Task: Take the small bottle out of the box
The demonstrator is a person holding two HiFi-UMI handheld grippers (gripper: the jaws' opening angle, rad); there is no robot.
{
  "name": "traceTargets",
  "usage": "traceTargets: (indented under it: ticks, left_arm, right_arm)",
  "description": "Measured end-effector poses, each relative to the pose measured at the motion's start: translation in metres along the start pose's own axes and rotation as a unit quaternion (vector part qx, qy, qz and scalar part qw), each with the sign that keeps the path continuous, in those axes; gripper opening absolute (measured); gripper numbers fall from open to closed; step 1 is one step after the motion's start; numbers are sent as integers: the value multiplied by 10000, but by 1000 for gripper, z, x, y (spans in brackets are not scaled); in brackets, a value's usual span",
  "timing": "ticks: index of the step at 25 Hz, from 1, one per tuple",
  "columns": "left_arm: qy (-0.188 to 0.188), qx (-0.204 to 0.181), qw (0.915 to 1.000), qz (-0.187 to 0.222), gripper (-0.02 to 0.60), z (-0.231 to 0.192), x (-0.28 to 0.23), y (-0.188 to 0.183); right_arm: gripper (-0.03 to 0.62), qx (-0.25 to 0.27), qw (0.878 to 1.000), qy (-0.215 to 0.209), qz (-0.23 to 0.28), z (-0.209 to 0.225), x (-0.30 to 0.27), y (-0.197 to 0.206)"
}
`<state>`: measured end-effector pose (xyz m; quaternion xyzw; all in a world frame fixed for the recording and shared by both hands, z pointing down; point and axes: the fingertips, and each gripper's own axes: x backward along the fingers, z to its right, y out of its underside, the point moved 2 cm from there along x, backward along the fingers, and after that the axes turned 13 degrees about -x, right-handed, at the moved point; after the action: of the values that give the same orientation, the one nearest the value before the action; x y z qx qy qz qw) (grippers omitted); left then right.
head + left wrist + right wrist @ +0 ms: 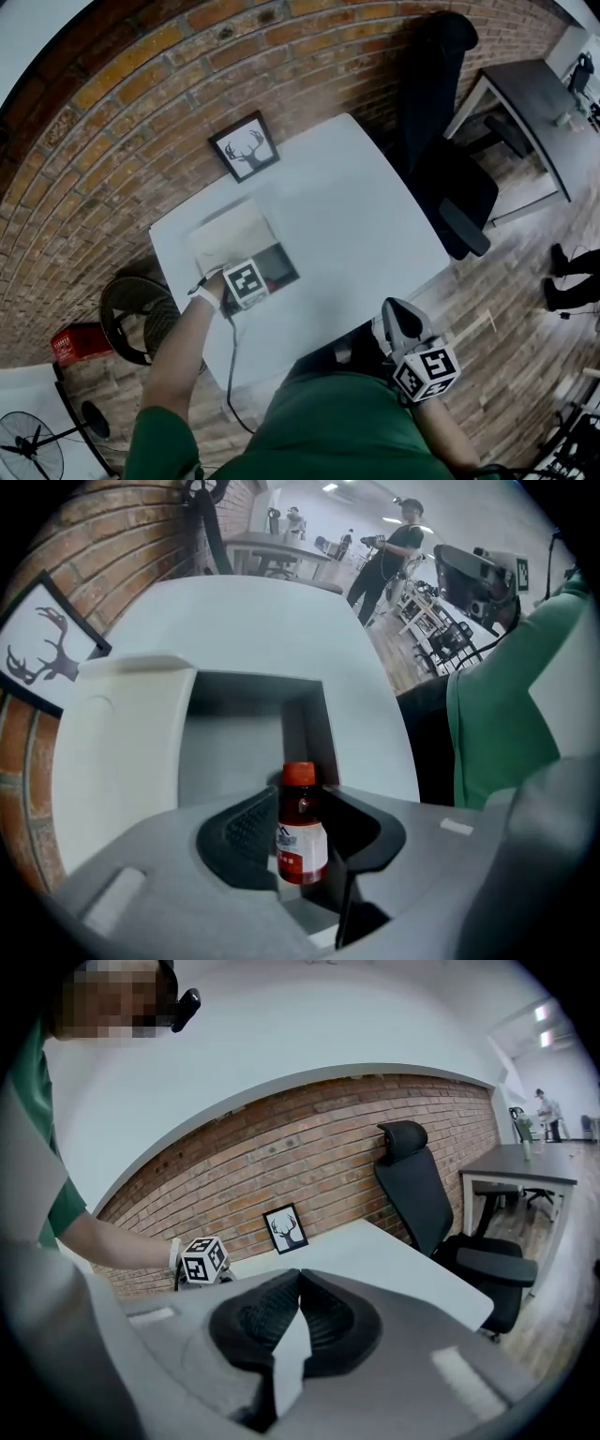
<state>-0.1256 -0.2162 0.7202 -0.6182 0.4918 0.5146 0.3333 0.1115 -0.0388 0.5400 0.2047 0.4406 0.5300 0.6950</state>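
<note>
The small bottle sits inside the open box on the white bench. It has a red cap and a white label with a blue mark and a red band, the print too small to read. The left hand-held gripper reaches into the box, its jaws released and straddling the bottle, apparently not pressing it. In the head view that gripper covers the bottle. The right hand-held gripper is clenched on nothing, well away from the box. A deer picture stands beyond the box.

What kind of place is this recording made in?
Probably an office or shared workspace: a black office chair stands by the white table, a dark desk is nearby, and a brick wall runs behind.
</note>
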Motion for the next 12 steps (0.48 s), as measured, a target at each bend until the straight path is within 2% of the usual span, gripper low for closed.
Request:
traceTargets:
  ticks: [4, 7, 12]
  left_arm:
    - [-42, 23, 9999, -129, 151, -2, -1, -3]
    - [-14, 195, 9998, -58, 166, -3, -10, -10]
    - [-398, 357, 9985, -72, 196, -17, -23, -16]
  right_arm:
    - [3, -10, 10000, -52, -51, 3, -1, 0]
    - [3, -20, 9999, -94, -102, 4, -2, 1]
    - [3, -25, 9997, -152, -169, 8, -2, 1]
